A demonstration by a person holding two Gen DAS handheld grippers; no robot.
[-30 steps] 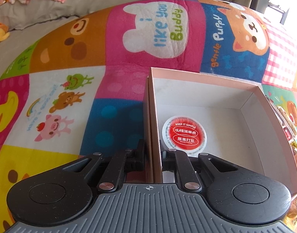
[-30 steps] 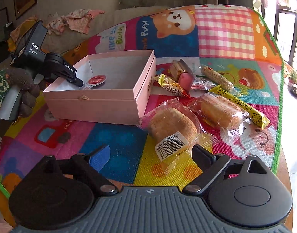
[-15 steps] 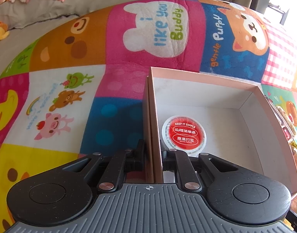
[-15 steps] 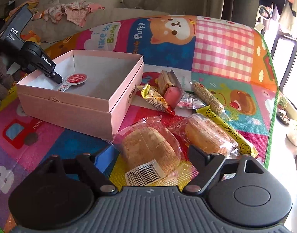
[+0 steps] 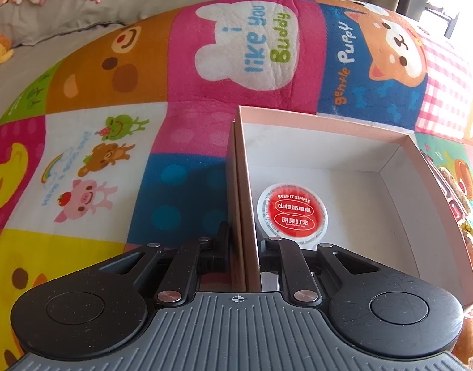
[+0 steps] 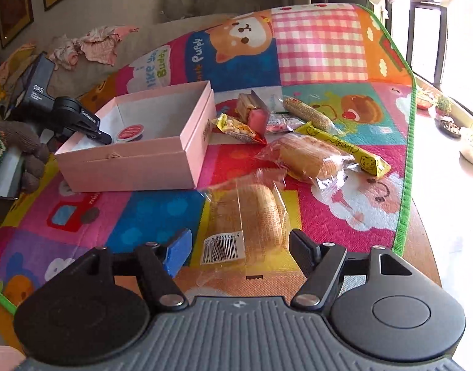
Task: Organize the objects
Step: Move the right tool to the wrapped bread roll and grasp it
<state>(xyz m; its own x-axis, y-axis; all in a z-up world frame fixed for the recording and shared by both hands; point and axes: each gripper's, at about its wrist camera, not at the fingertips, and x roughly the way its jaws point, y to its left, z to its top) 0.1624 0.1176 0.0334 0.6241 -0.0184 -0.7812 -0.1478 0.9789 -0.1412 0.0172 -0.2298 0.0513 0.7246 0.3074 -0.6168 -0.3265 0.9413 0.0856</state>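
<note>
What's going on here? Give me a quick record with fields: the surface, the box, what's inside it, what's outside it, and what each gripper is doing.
surface: cartoon mat
box: pink, open
in box: one red-lidded cup
outside box: two wrapped buns, near and far; yellow bar; small snacks
left gripper: shut on the box wall
right gripper: jaws opening, near bun between them, pads clear of it
</note>
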